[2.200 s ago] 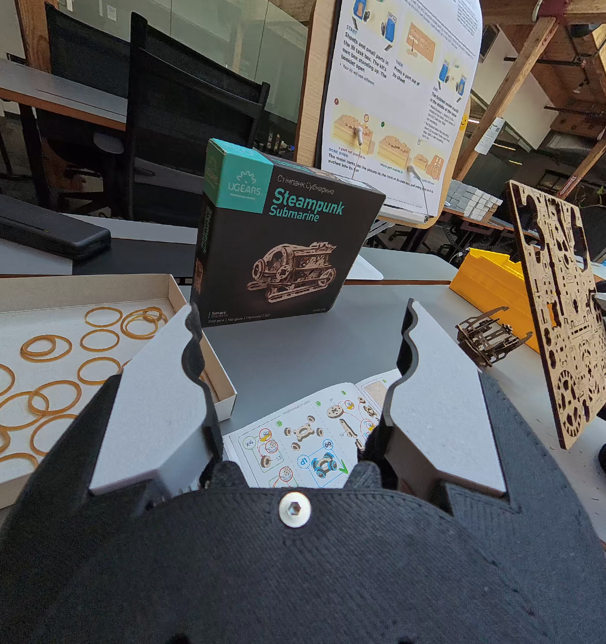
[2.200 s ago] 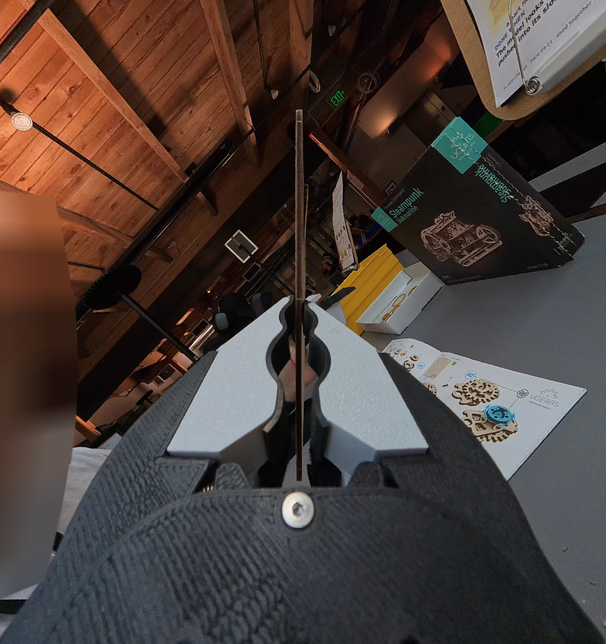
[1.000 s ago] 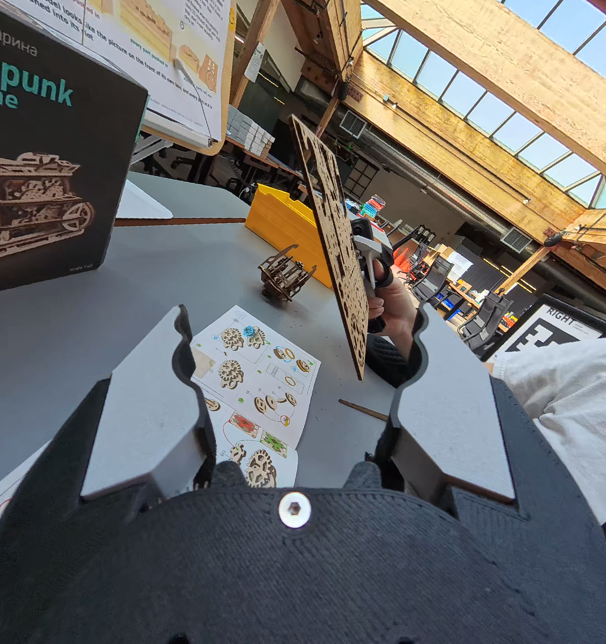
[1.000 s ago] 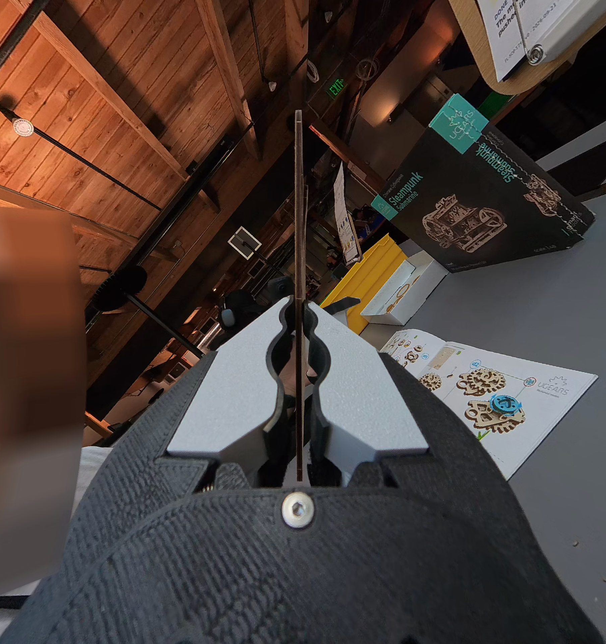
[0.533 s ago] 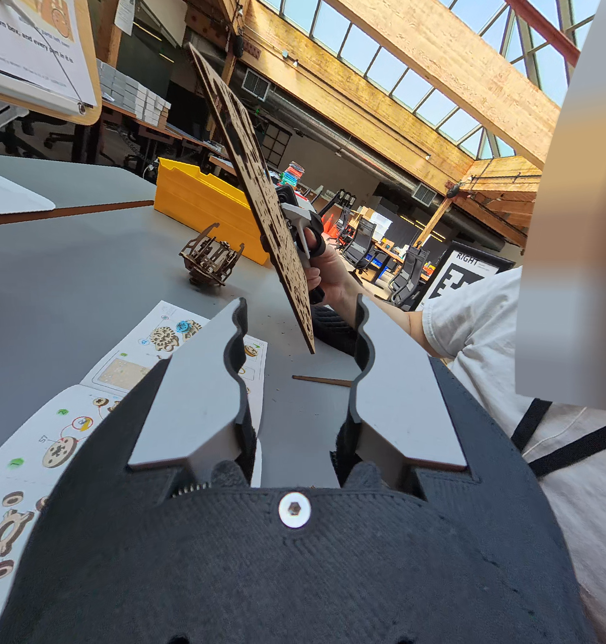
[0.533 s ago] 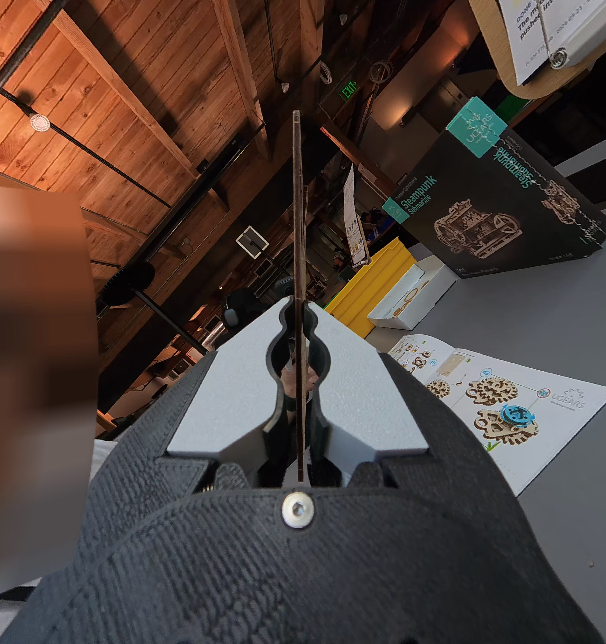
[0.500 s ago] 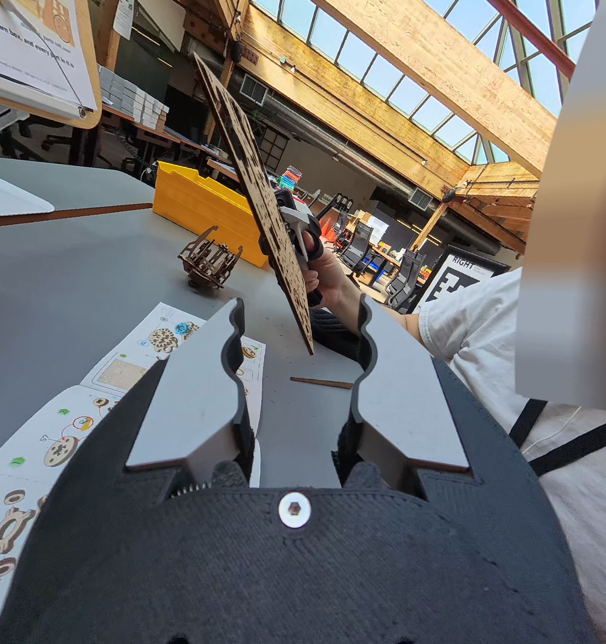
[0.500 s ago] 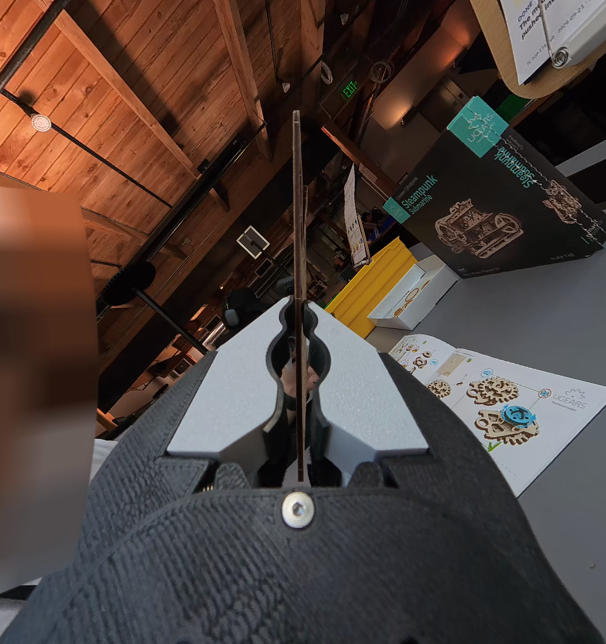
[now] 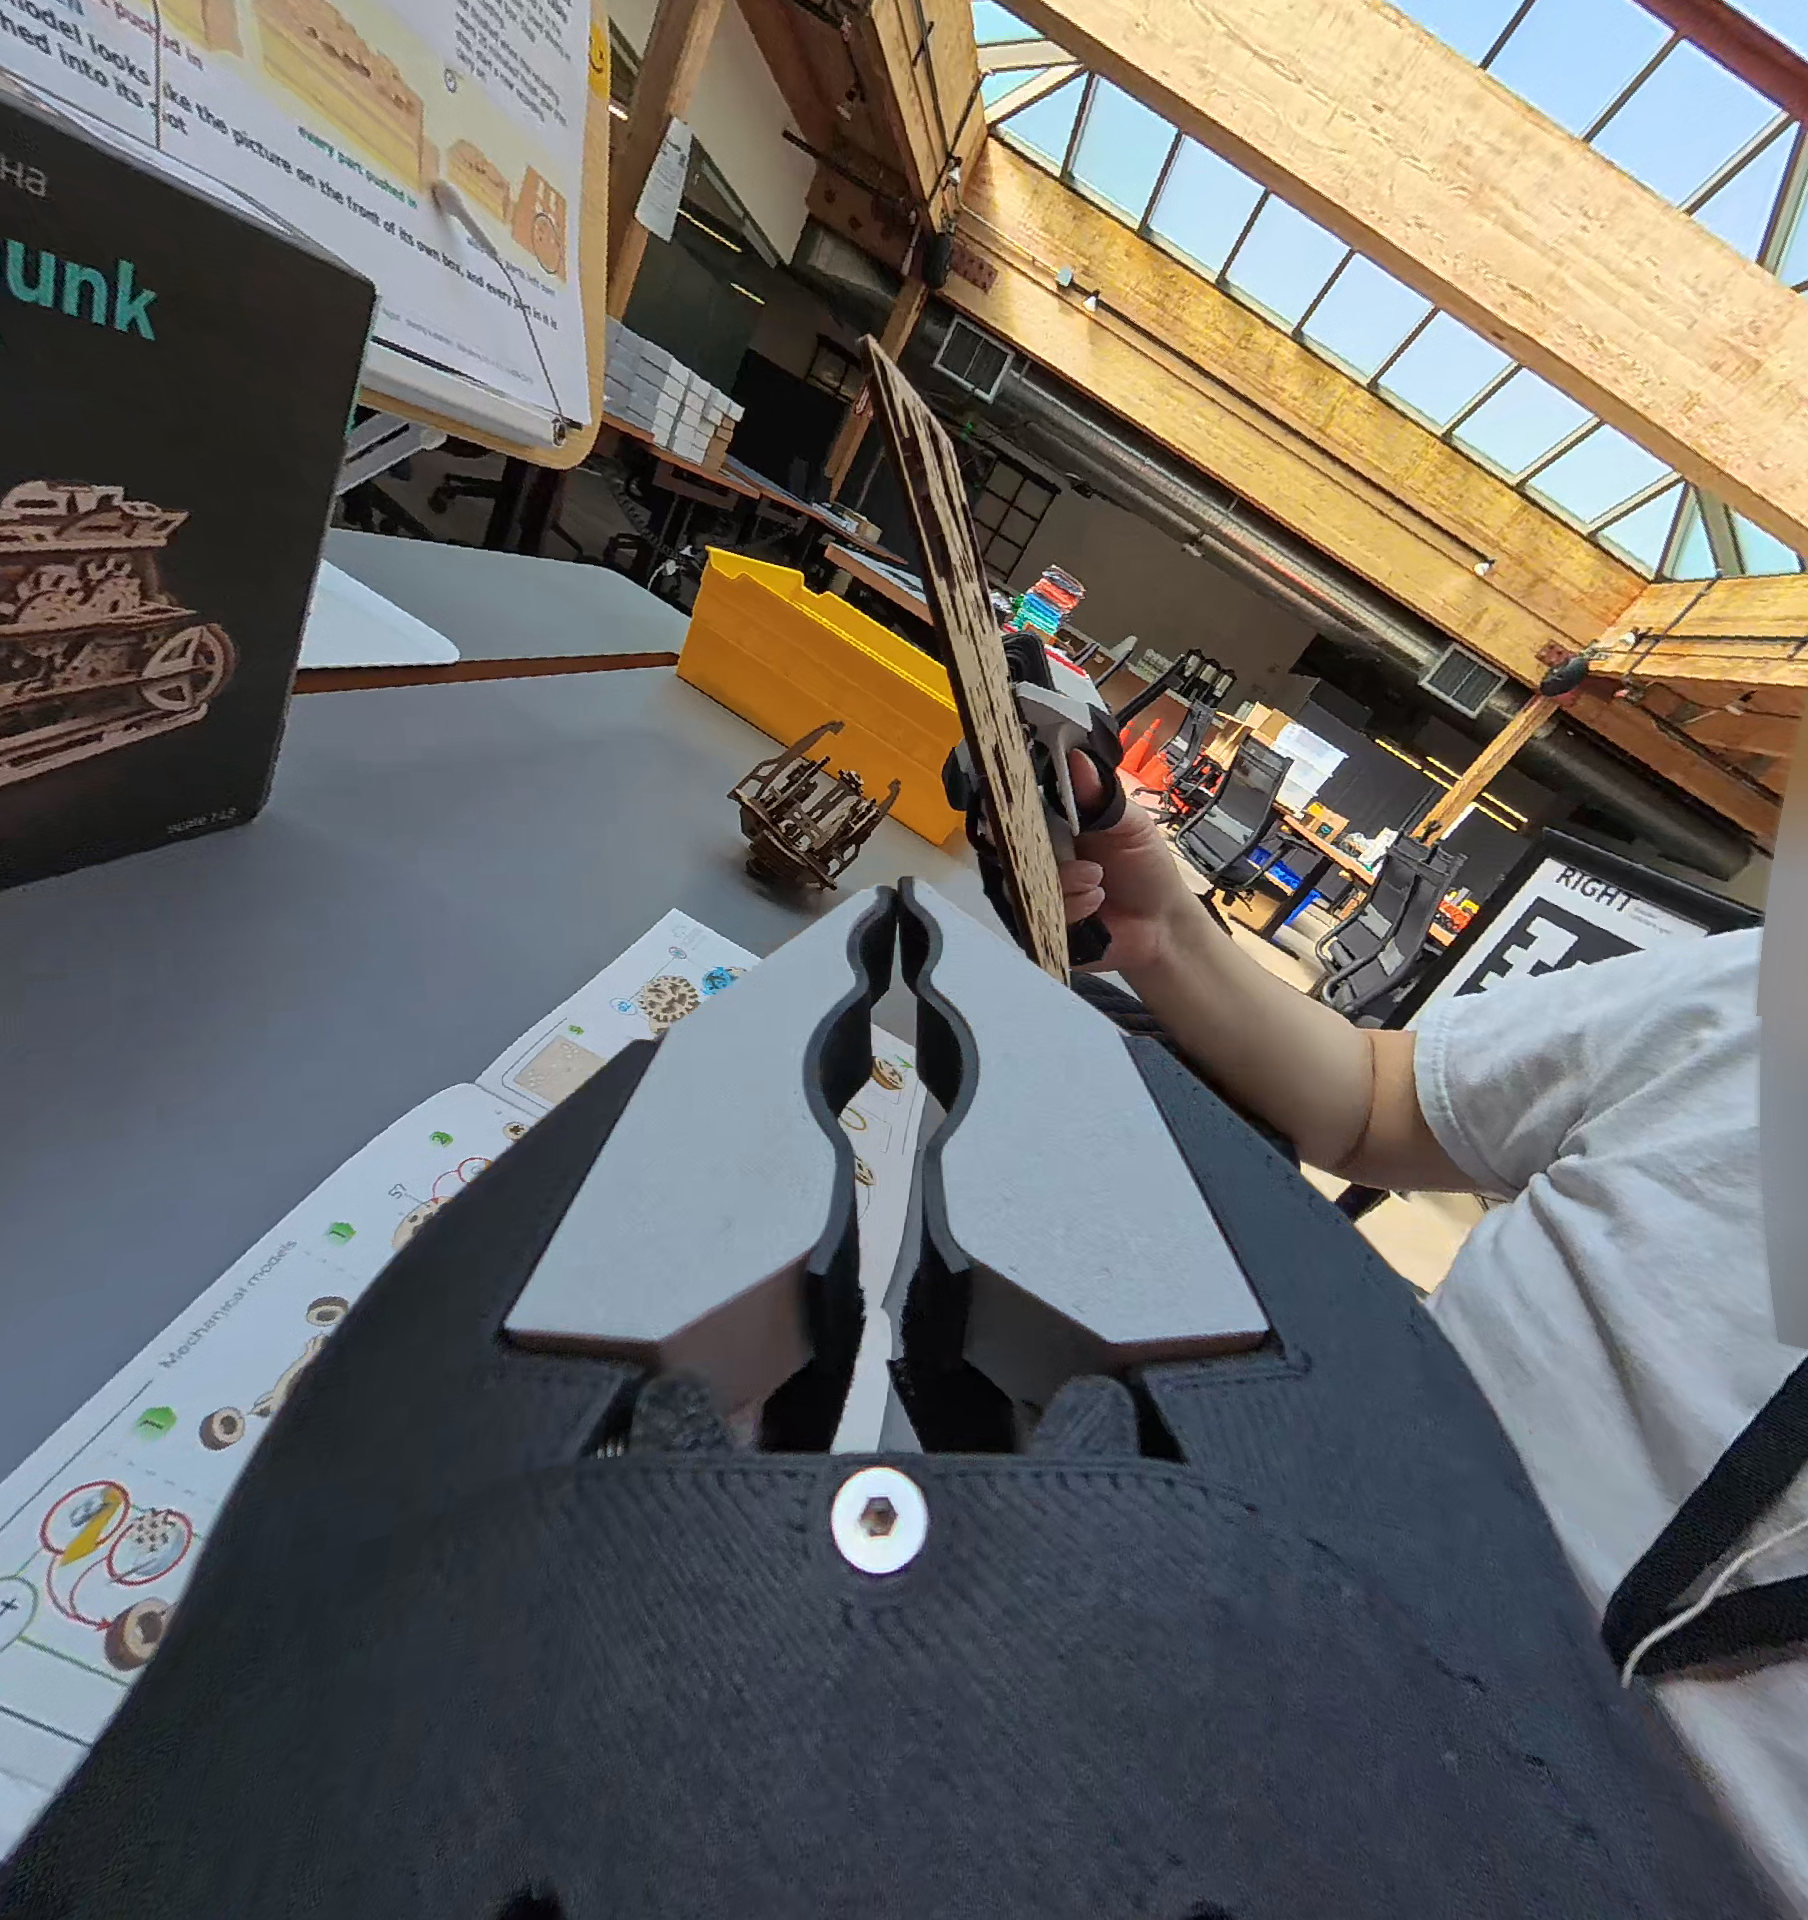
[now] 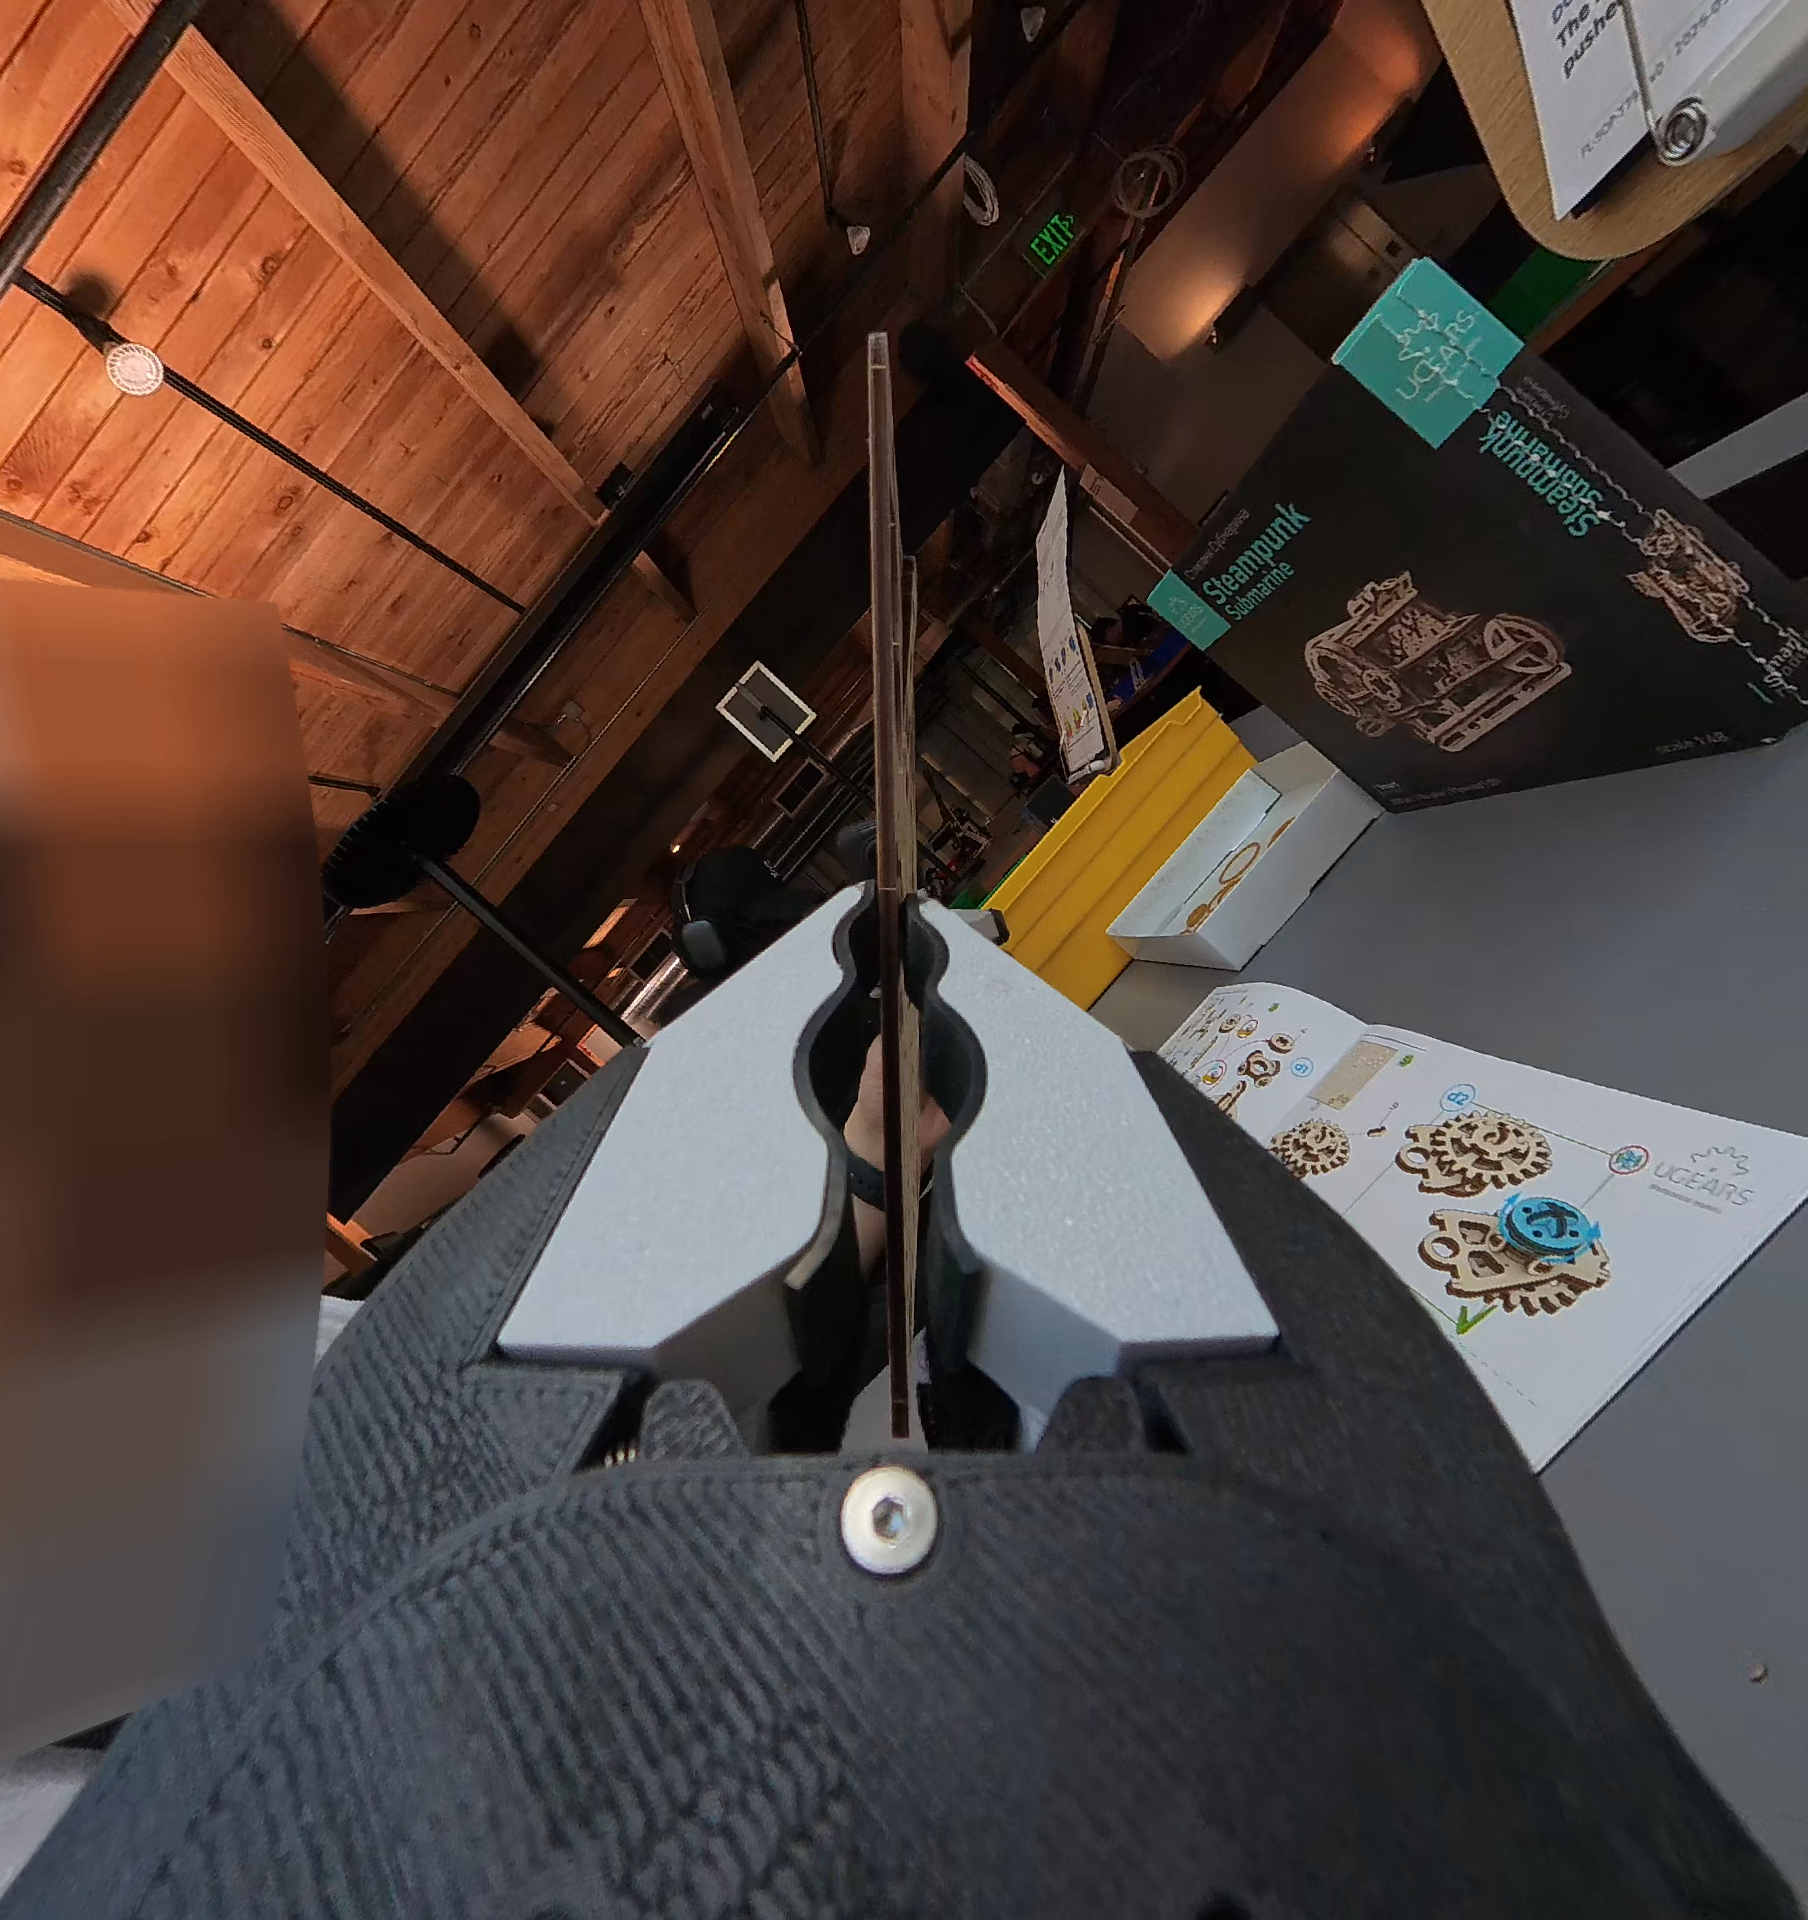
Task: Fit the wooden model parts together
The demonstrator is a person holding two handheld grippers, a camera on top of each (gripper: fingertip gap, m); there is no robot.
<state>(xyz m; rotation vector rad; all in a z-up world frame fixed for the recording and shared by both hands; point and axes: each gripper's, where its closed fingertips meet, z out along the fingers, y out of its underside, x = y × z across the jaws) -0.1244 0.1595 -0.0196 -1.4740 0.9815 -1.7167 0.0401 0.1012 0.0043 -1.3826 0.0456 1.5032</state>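
Right gripper (image 10: 884, 914) is clamping the wooden parts sheet (image 9: 967, 665) upright above the table (image 9: 412, 831). Left gripper (image 9: 898, 902) is closing empty just beside it, apparently preparing to push a part out; next move needs aiming at one cutout.

The left wrist view is looking low across the table (image 9: 256, 997), tilted up toward skylights. The right wrist view is rolled sideways, facing the ceiling. Both are sharing the booklet (image 9: 588, 1060) (image 10: 1565, 1226), box (image 9: 100, 520) (image 10: 1523, 623), yellow bin (image 9: 806, 655) (image 10: 1118, 842) and sheet (image 9: 973, 665) (image 10: 884, 644).
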